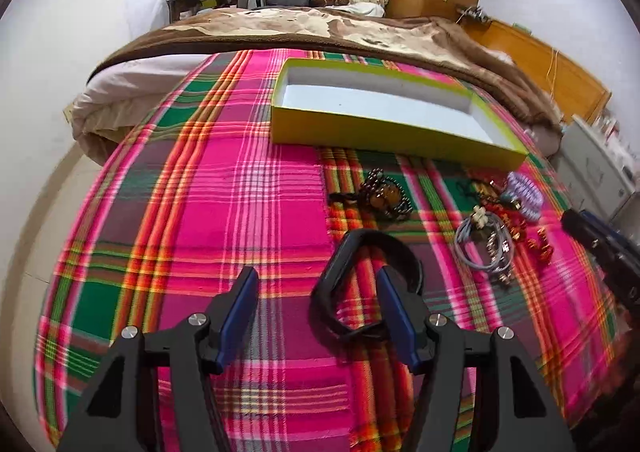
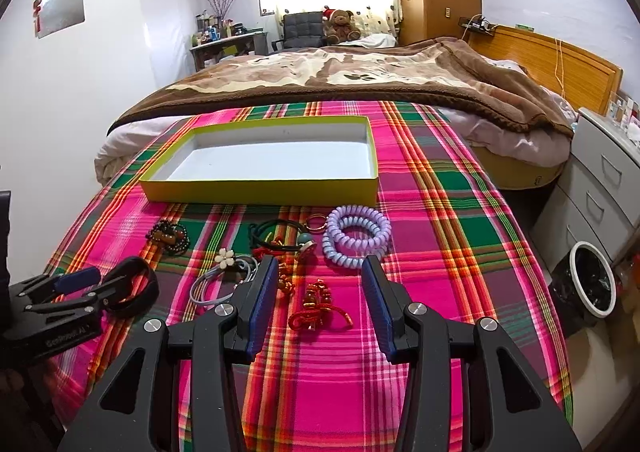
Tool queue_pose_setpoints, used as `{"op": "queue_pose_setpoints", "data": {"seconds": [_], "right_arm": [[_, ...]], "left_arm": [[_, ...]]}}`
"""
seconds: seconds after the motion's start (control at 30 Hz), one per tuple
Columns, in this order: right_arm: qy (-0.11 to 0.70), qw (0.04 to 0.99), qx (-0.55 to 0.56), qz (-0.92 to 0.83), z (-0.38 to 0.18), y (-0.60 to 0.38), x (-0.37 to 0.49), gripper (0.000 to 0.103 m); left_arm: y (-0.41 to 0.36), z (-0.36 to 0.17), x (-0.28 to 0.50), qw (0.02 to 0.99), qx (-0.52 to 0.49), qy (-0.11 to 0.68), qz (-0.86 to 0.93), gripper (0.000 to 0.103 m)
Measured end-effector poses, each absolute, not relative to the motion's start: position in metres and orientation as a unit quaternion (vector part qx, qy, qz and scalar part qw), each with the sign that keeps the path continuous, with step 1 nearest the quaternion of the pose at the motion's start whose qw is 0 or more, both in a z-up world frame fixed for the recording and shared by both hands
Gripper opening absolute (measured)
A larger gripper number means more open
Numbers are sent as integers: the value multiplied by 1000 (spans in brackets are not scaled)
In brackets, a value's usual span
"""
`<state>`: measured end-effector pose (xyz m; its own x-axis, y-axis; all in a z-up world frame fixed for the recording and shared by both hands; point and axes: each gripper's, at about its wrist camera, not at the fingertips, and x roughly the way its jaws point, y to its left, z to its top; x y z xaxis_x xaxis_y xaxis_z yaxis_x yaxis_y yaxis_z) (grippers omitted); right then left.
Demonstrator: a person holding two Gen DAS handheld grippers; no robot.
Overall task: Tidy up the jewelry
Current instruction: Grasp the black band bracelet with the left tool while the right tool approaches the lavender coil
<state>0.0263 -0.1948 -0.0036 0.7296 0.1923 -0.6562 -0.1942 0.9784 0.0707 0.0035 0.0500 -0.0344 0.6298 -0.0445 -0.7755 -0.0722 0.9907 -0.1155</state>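
Observation:
A yellow-green box [image 1: 400,134] [image 2: 260,192] with a white inside lies empty on the plaid cloth. My left gripper [image 1: 316,280] [image 2: 104,284] is open, its right finger inside the loop of a black band [image 1: 340,272] [image 2: 140,292]. My right gripper [image 2: 320,268] is open above a red knotted charm [image 2: 316,312]. Near it lie a lilac coil bracelet [image 2: 356,238] [image 1: 524,192], a dark bead bracelet [image 2: 170,236] [image 1: 384,196], grey hair ties with a flower [image 2: 224,272] [image 1: 480,244] and black cords [image 2: 280,236].
A plaid cloth [image 2: 420,252] covers the near end of a bed with a brown blanket [image 2: 360,72]. A grey drawer unit [image 2: 600,180] and a bin [image 2: 592,284] stand at the right. A desk [image 2: 228,44], chair and teddy bear [image 2: 340,26] stand far back.

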Motion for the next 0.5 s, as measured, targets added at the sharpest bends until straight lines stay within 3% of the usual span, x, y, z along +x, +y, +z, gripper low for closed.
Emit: {"op": "queue_pose_setpoints", "data": {"seconds": [0.07,0.13,0.3,0.5], "right_arm": [[354,930,-1,99,-5,-199,29,44],[355,931,1,91,-5,-204,32,44],[360,930,3,77,-6,-219,44,44],[371,925,13,76,-6,-233,62,44]], "left_arm": [[48,-35,4,900,-63,431,5,63],[47,-36,4,900,-62,431,5,55],[48,-35,6,900,-65,431,-14,21],[52,-30,9,904,-69,422,-19,13]]}}
